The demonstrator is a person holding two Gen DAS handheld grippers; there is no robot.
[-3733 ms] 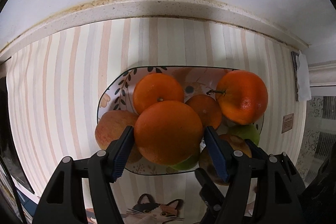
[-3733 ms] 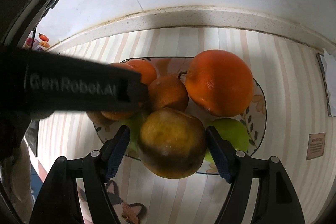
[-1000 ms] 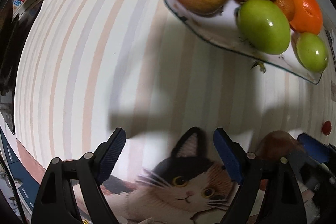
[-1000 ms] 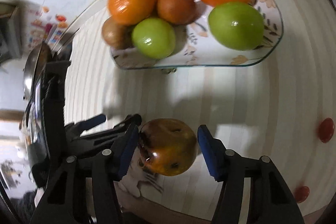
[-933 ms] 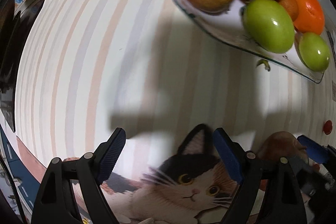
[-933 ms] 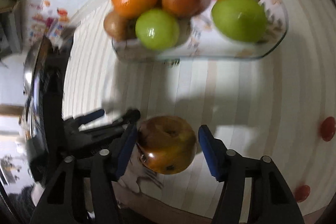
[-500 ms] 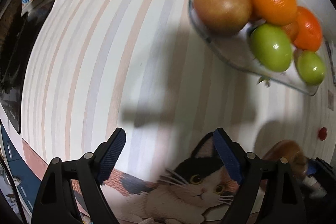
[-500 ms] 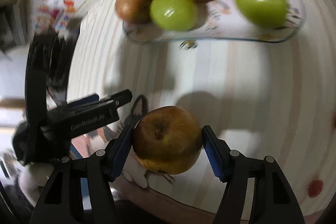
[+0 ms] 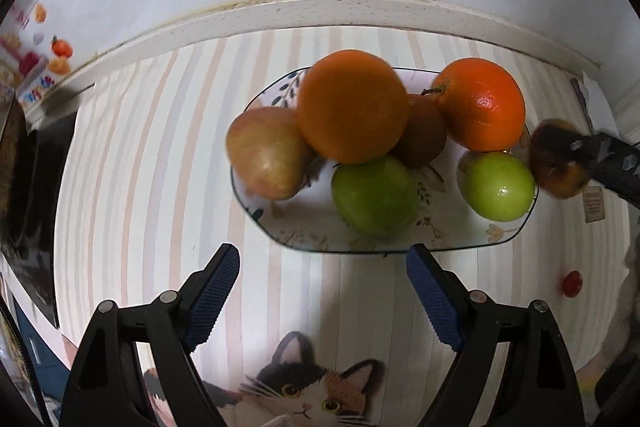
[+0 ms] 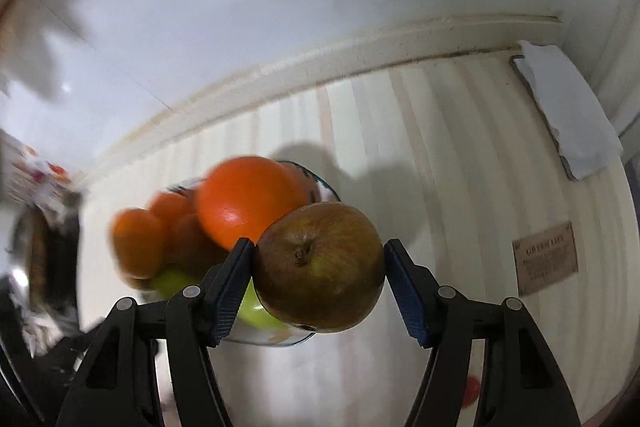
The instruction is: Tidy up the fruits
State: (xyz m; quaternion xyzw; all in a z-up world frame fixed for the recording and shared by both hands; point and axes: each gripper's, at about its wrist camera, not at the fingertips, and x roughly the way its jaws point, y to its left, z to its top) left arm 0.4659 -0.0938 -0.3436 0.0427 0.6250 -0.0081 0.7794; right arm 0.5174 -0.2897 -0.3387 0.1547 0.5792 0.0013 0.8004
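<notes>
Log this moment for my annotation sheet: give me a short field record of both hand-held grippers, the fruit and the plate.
left hand-held gripper: open, holds nothing, aimed at the plate
right hand-held gripper: shut on brownish apple
plate: glass, floral print, on striped mat
fruit on plate: two large oranges, two green apples, a reddish apple, a darker fruit behind
brownish apple position: beside the plate's right end

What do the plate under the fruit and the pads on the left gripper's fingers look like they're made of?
The plate looks like glazed ceramic, possibly glass: smooth and glossy, with a thin dark rim line and printed leaf and flower motifs. The pads on the left gripper look like blue rubber or soft plastic, matte, with a fine knurled grid texture, mounted on black hard plastic arms.
</notes>
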